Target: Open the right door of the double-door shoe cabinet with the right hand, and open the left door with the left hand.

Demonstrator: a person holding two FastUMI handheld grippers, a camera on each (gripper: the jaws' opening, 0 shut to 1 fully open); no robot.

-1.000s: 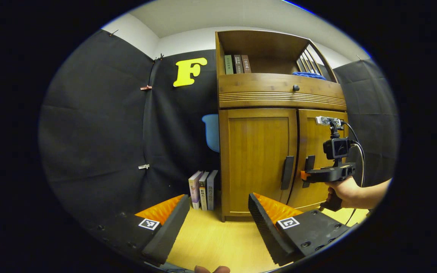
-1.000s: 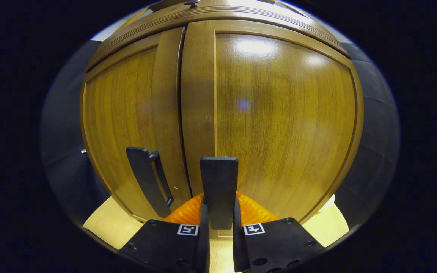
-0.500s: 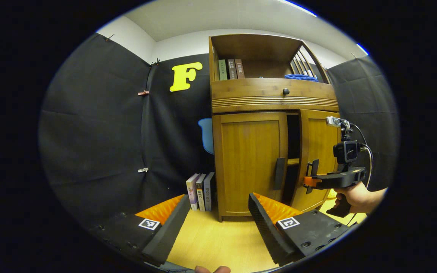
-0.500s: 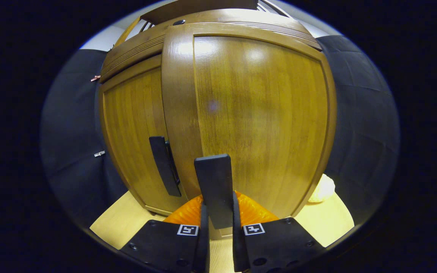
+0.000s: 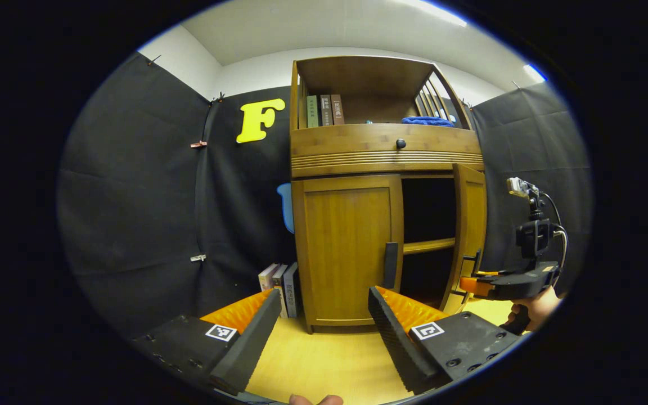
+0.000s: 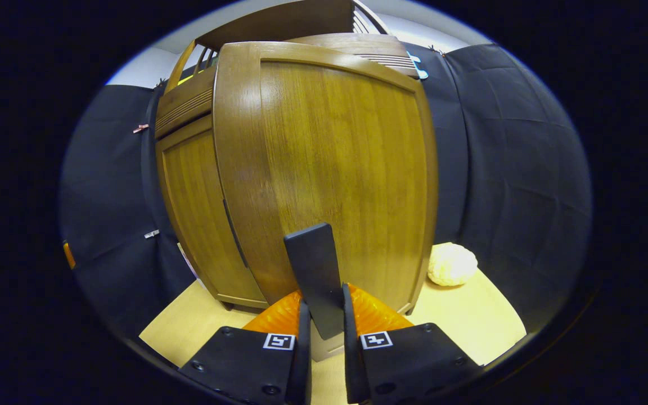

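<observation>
The wooden shoe cabinet point(image 5: 358, 160) stands against the booth wall. Its right door point(image 5: 470, 225) is swung well out, showing a dark interior with a shelf point(image 5: 428, 246). In the right gripper view that door point(image 6: 335, 169) looms close, and my right gripper point(image 6: 323, 332) is shut on its dark handle point(image 6: 314, 270). From the left gripper view I see that right gripper point(image 5: 470, 283) at the door's edge, held by a hand point(image 5: 532, 309). The left door point(image 5: 346, 247) is closed, its dark handle point(image 5: 390, 265) just beyond my left gripper point(image 5: 324, 320), which is open and holds nothing.
Several books point(image 5: 279, 287) stand on the floor left of the cabinet, more books point(image 5: 324, 110) and a blue cloth point(image 5: 428, 120) on its top shelf. A drawer knob point(image 5: 400, 144) sits above the doors. A pale round object point(image 6: 451, 264) lies on the floor right of the cabinet.
The right door has swung from closed to wide open, pulled by my right gripper on its handle. The left gripper view has shifted, so the cabinet sits further left and farther off.
</observation>
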